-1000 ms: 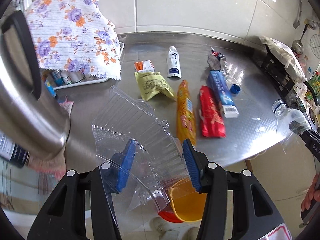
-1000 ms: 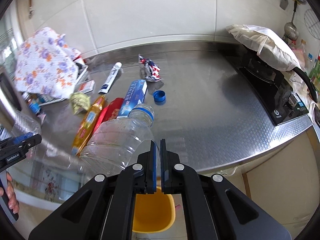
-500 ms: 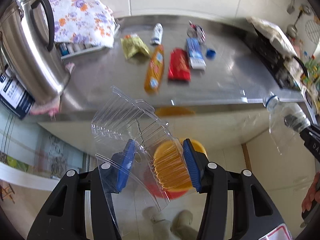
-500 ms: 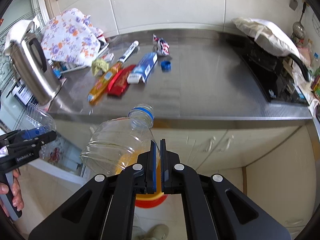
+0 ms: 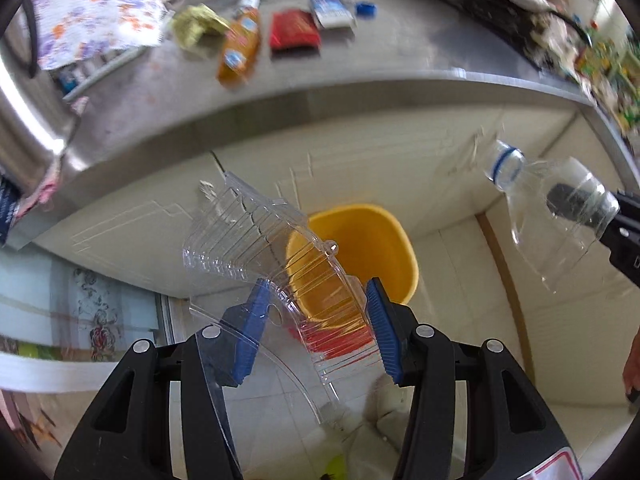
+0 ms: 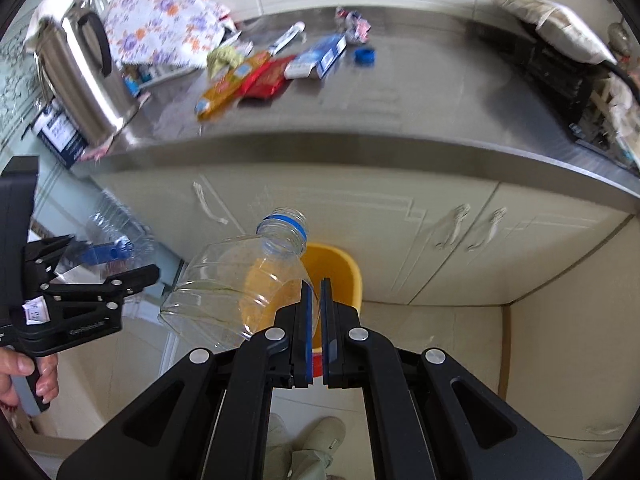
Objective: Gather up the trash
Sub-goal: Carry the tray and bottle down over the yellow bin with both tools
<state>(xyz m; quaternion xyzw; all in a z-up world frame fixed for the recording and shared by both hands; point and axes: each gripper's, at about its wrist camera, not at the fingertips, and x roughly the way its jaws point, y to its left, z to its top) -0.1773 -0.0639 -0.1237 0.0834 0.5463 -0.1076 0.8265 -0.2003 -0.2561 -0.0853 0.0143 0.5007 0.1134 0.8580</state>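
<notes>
My left gripper (image 5: 316, 292) is shut on a clear plastic clamshell box (image 5: 240, 232), its blue pads pressing on the box's sides. The box hangs just above a yellow bin (image 5: 384, 220) on the floor. My right gripper (image 6: 316, 292) is shut on the thin flattened base of an uncapped clear plastic bottle (image 6: 224, 280), which juts up and left over the same bin (image 6: 344, 268). The bottle (image 5: 552, 208) also shows at the right of the left wrist view. Wrappers, a blue box (image 6: 320, 56) and a blue cap (image 6: 365, 55) lie on the steel counter (image 6: 400, 112).
A steel kettle (image 6: 84, 80) and a floral cloth (image 6: 164, 16) stand at the counter's left, a black stove (image 6: 560, 68) at its right. Cream cabinet doors (image 6: 440, 232) rise behind the bin. A person's shoes (image 6: 320, 440) are on the tiled floor below.
Both grippers have drawn back from the counter and sunk toward the floor, each keeping its hold. The counter has slid to the top of both views and the yellow bin has come fully into sight.
</notes>
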